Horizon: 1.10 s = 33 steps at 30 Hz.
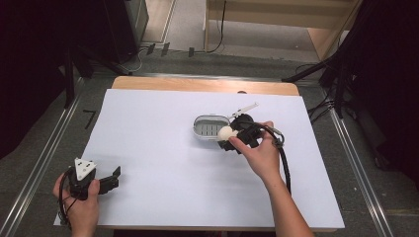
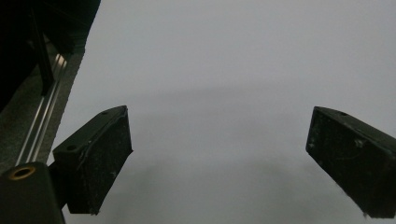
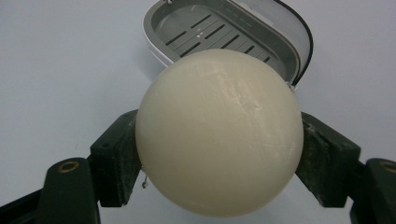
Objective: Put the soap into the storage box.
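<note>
Ball (image 3: pixel 218 133): smooth, cream, waxy-looking, with a faint sheen and fine pale streaks where my right gripper (image 3: pixel 219 154) clamps it.
Jaw pads: matt black, rubbery-looking, scuffed and dusted with whitish specks.
Dish (image 3: pixel 224 35): smooth grey plastic, slotted floor, lightly glossy, white outer shell.
My left gripper (image 2: pixel 217 158): the same dull black pads, a brassy metal insert in the body.
Table cover (image 1: pixel 148 148): matt white, paper-like sheet.
Table edge (image 1: pixel 197 85): pale wood, smooth.
</note>
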Motion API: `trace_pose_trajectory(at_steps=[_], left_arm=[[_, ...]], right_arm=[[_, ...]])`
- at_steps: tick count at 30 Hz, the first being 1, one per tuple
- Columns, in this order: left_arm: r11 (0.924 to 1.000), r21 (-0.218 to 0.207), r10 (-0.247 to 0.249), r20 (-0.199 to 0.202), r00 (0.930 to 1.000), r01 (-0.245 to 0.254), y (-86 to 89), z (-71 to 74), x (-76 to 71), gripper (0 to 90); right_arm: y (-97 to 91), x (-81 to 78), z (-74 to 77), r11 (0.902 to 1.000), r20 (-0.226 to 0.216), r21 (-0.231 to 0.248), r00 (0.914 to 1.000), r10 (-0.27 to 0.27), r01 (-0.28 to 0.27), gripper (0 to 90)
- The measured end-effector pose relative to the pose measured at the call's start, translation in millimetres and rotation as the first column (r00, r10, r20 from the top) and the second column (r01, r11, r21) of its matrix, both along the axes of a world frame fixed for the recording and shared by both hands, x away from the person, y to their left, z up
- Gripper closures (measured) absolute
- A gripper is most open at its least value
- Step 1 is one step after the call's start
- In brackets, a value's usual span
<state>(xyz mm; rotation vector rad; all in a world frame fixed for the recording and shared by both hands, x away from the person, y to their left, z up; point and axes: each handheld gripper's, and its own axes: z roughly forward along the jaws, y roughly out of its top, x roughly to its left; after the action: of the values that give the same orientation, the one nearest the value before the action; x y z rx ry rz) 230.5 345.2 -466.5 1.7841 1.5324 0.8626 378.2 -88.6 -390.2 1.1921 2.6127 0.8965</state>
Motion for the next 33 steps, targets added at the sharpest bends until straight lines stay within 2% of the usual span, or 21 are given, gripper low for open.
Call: trace_pose_trajectory(at_steps=[22,33], left_arm=[[1.0,0.003,0.002,-0.008,1.0,-0.002,0.0,0.1,0.5,7.4],[1.0,0.003,0.001,-0.008,1.0,-0.001,-0.2,-0.1,0.6,7.4]], right_arm=[[27.7,19.2,3.6,0.9999,-0.007,0.0,0.9998,0.017,-0.017,24.6],[34.0,34.2,0.7,0.9998,-0.012,-0.02,0.9999,0.009,-0.009,24.6]])
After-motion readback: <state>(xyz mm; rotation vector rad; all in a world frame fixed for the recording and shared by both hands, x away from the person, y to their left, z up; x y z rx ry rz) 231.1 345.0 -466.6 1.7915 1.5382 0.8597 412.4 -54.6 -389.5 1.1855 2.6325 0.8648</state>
